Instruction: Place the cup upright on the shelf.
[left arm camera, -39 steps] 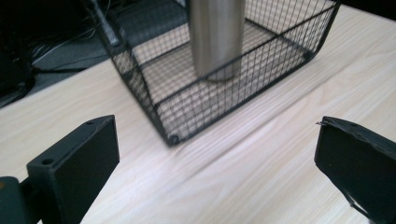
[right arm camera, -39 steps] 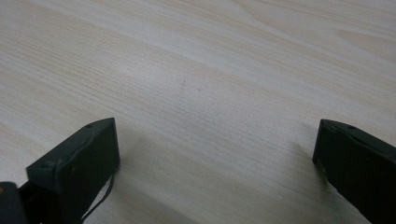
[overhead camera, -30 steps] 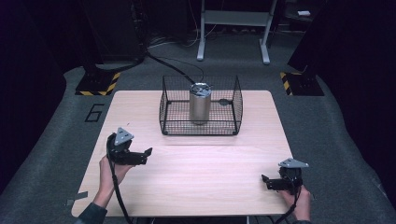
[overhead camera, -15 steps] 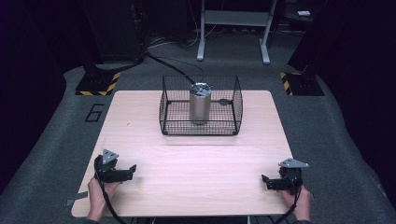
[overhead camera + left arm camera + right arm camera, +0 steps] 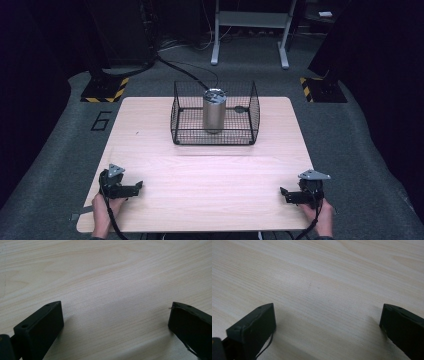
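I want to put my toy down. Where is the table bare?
Bare wood runs across the table, from the wire basket toward the left gripper and right gripper. Strips beside the basket are free too. Inside it, a metal can takes room.

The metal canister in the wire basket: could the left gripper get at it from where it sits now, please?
Probably yes, from above. The left gripper is open at the table's near edge, bare wood lies between, and the wire basket has no lid; its walls block a sideways approach to the metal canister.
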`<state>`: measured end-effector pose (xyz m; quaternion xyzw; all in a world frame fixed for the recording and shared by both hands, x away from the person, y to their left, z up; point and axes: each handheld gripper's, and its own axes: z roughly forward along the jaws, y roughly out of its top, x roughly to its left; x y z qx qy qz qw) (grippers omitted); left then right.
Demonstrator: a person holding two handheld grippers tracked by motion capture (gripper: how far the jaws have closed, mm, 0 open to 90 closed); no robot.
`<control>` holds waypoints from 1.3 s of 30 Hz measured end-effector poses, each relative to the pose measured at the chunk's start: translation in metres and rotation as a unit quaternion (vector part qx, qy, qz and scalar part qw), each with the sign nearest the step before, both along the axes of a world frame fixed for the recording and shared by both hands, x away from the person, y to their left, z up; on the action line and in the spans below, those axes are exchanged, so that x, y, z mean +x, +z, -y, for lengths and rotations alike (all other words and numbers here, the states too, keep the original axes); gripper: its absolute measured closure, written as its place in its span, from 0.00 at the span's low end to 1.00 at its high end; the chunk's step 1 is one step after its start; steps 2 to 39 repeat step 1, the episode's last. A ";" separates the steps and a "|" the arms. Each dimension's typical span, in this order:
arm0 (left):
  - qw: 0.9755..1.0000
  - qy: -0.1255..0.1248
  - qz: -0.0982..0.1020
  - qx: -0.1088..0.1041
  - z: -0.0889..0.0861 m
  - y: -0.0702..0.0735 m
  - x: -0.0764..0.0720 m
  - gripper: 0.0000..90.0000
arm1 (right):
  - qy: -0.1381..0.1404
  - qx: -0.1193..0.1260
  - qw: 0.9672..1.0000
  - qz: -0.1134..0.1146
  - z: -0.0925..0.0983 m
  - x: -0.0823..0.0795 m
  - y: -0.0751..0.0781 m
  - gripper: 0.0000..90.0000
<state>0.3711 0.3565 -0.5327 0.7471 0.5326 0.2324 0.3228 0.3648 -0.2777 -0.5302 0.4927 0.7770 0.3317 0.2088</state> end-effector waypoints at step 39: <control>1.000 0.000 0.000 0.000 0.000 0.000 0.000 0.00 | 0.000 0.000 1.000 0.000 0.000 0.000 0.000 0.00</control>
